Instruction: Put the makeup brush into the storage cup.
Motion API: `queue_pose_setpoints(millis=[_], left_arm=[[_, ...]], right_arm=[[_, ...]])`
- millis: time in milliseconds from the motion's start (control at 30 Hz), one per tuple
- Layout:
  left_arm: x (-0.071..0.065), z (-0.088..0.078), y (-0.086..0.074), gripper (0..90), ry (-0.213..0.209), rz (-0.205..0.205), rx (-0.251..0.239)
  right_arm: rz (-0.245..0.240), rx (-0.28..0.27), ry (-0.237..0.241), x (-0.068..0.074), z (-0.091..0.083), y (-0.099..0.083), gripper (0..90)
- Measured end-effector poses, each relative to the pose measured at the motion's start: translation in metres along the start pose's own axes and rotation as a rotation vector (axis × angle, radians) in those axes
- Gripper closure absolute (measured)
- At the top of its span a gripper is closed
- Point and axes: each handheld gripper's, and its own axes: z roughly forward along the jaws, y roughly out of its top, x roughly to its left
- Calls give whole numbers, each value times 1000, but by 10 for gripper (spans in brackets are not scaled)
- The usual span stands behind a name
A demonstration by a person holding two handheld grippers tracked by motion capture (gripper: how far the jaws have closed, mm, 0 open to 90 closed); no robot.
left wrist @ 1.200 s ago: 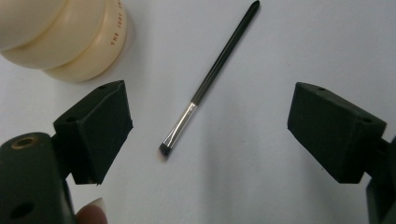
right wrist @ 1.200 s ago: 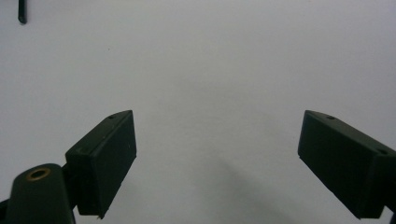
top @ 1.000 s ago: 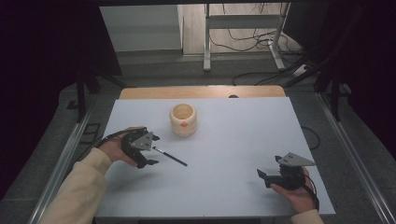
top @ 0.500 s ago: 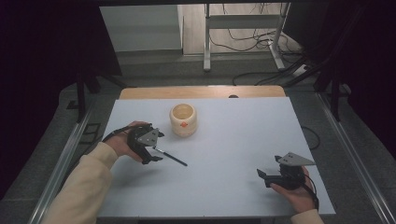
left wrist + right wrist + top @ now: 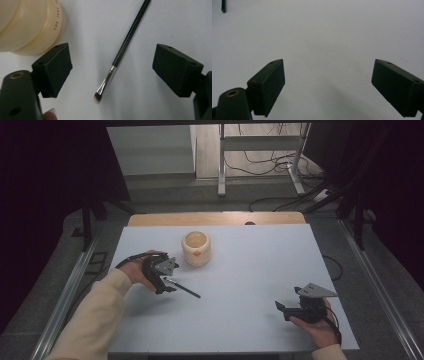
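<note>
Squarely between the wide-spread jaws of the left gripper [image 5: 112, 72] lies a makeup brush [image 5: 124, 49] on the desk [image 5: 250, 270], handle running far-right; the right gripper [image 5: 294, 309] rests well apart, jaws wide, empty.

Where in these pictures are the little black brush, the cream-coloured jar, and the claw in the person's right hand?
brush [image 5: 107, 81]: left gripper view, on its silver metal band near the bristles.
jar [image 5: 196, 248]: high view, on its front wall.
right claw [image 5: 281, 309]: high view, between its two black tips.
</note>
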Motion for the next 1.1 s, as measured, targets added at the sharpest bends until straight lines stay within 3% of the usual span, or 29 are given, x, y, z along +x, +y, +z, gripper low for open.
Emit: queue_pose_setpoints(millis=[433,633,867,1100], left_arm=[[6,14,-5,162,-45,-13,30],[8,20,-6,187,-67,-11,40],[12,23,-5,246,-108,-39,33],[15,29,-3,266,-138,-32,47]], right_arm=[[-2,4,-3,-1,0,0,118],[-1,5,-3,-1,0,0,118],[-1,5,-3,-1,0,0,119],[-1,6,-5,-1,0,0,119]])
